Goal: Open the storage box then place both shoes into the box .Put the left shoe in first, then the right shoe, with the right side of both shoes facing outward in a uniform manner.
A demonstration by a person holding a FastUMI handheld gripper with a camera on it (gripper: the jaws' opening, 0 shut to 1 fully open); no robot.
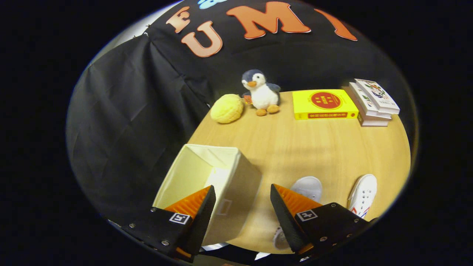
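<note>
A cream fabric storage box (236, 177) stands open on the wooden table (314, 147), its inside bare as far as I can see. My gripper (242, 197) hangs above the box's right wall, open, with nothing between its fingers. The left finger (192, 203) is over the box's inside, the right finger (292, 207) over the table beside it. Two white shoes lie right of the box: one shoe (306, 186) is partly hidden behind the right finger, the other shoe (364, 194) lies further right near the table's edge.
At the table's far side sit a yellow round plush (227, 108), a penguin plush (260, 92), a yellow book (324, 104) and a stack of books (373, 103). Black cloth walls stand behind and to the left.
</note>
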